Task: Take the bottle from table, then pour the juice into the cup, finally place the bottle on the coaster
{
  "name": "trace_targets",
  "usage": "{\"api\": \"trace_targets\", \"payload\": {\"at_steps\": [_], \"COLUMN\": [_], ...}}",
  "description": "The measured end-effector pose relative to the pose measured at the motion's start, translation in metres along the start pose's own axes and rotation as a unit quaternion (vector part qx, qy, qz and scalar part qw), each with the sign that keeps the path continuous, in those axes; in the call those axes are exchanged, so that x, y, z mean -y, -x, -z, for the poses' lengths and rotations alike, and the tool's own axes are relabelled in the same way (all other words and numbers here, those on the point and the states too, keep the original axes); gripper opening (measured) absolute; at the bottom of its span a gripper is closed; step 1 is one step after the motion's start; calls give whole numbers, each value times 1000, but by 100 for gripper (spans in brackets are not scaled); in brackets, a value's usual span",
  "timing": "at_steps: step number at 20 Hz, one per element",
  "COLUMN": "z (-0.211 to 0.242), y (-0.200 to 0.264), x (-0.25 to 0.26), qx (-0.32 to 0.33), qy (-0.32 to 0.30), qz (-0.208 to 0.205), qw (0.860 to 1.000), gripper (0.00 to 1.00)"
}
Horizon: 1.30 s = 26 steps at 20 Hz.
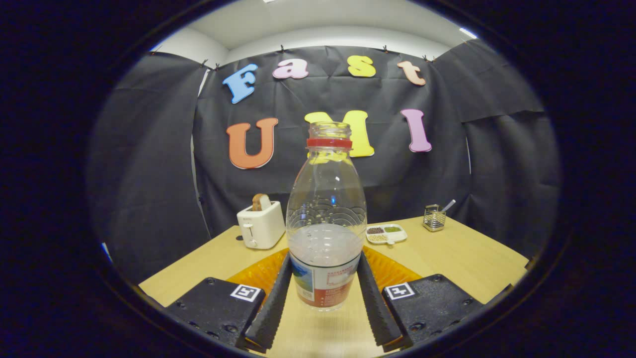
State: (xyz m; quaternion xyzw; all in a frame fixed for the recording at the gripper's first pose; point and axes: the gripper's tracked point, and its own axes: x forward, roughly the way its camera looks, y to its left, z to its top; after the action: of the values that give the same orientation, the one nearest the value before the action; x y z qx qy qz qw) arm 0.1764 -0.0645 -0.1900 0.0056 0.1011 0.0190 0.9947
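Wooden tabletop under your tool, black cloth wall behind. Findings, near to far.

Your gripper stands with its fingers spread to either side of the bottle, each inner face lying against or just beside the labelled lower body. Whether both press firmly cannot be confirmed; judged as closed on it, with that reservation.

Bottle is between the jaws, upright, long axis vertical, neck well above the fingertips. Cap is off; a red ring sits below the open mouth. Pale liquid fills about the lower third. Its base appears to hang slightly above the table, a soft shadow beneath; contact cannot be settled.

Orange coaster lies just beyond the fingertips, directly behind the bottle, its middle hidden by the bottle and both fingers. Judgement: the placing step turns on this, a short forward carry, kept upright.

Beyond, left of the jaws: a white toaster with bread. Right: a small divided dish, then a wire holder.
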Motion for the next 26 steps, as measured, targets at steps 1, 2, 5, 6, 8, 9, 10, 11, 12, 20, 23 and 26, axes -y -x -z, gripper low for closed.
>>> {"api": "trace_targets", "payload": {"at_steps": [1,2,5,6,8,9,10,11,12,20,23,26], "z": [1,3,12,17,29,34,40,43,48,89,92,99], "y": [-8,-15,-38,-45,-58,-65,-72,-78,-84,-118,-123,-128], "x": [1,3,7,8,9,10,10,11,12,-6,-6,-1], "qx": [1,-1,-6,-11,-22,-26,-29,-31,-32,-68,-71,-75], "qy": [7,12,26,26,26,29,32,35,38,58,62,56], "qz": [2,6,17,19,20,20,21,24,23,-2,-4,1], "qw": [1000,1000,1000,999,999,999,999,999,999,996,996,996], "gripper": [76,76,76,76,76,76,76,76,76,77,77,78]}}
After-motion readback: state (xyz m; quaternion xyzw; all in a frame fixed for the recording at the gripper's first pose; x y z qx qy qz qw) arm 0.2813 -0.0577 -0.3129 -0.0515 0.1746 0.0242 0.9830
